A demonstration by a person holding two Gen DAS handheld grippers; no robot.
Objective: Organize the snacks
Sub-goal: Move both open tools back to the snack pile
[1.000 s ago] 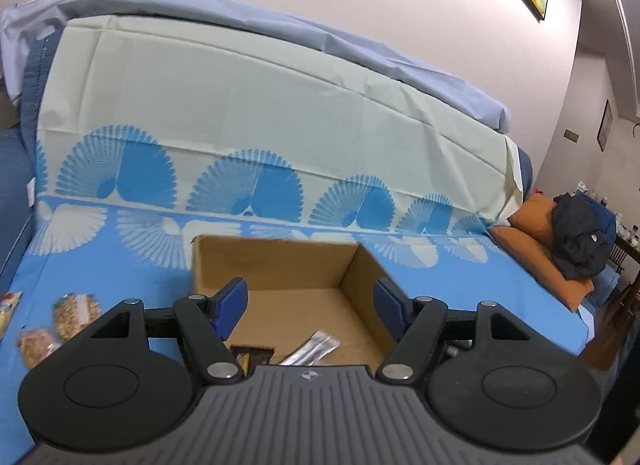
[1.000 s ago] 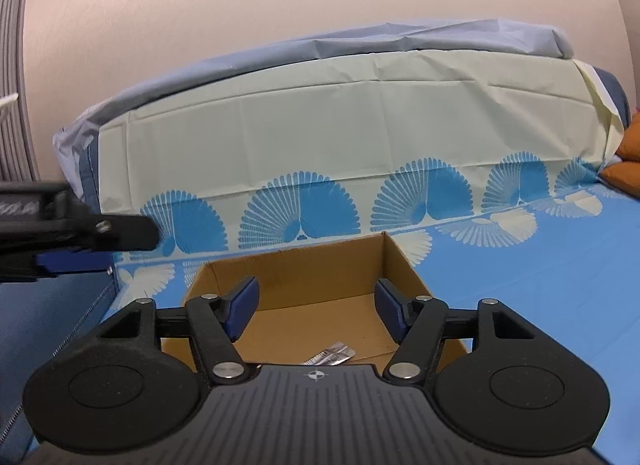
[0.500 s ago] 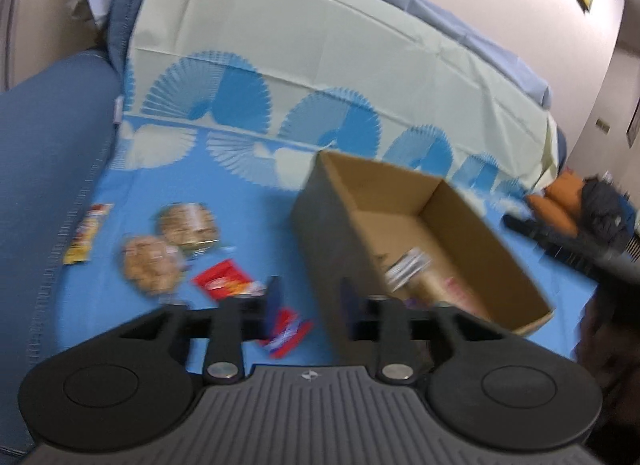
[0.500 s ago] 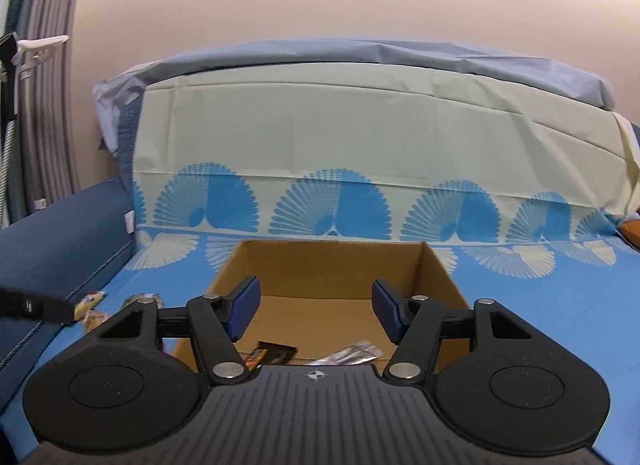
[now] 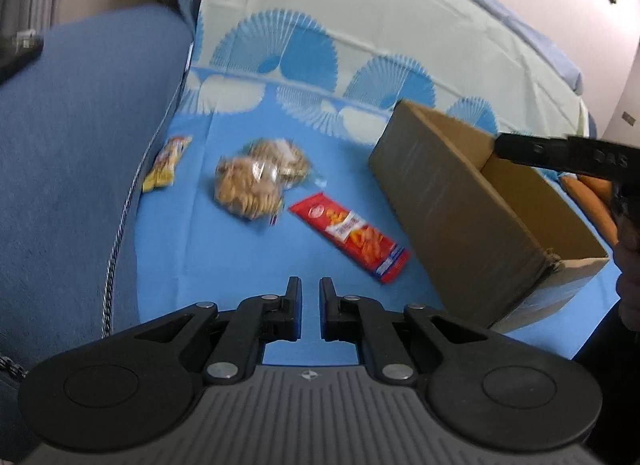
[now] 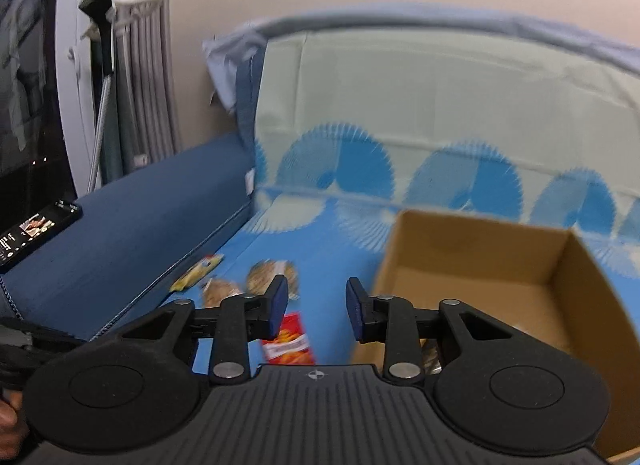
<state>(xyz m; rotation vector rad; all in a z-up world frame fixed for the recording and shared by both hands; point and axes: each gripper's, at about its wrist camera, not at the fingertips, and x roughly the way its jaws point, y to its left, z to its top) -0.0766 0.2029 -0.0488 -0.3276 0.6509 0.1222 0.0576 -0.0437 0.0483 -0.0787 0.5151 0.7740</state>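
Note:
An open cardboard box [image 5: 460, 201] stands on the blue patterned cloth; it also shows in the right wrist view [image 6: 492, 261]. Left of it lie a red snack packet [image 5: 350, 233], two clear bags of cookies [image 5: 258, 177] and a yellow wrapper [image 5: 166, 163]. My left gripper [image 5: 310, 291] is nearly shut and empty, hovering just short of the red packet. My right gripper [image 6: 316, 295] is open and empty, above the red packet [image 6: 289, 339] at the box's left side. The cookie bags [image 6: 248, 283] and yellow wrapper [image 6: 196, 271] lie beyond it.
A dark blue sofa arm [image 5: 76, 137] borders the cloth on the left, with a phone [image 6: 30, 233] lying on it. The covered backrest [image 6: 440, 97] rises behind. Orange cushions [image 5: 592, 193] sit past the box. The right gripper's body [image 5: 568, 153] reaches over the box.
Both views swung left from the box toward the loose snacks. My left gripper closed from wide open to nearly shut. My right gripper narrowed a little and stays open.

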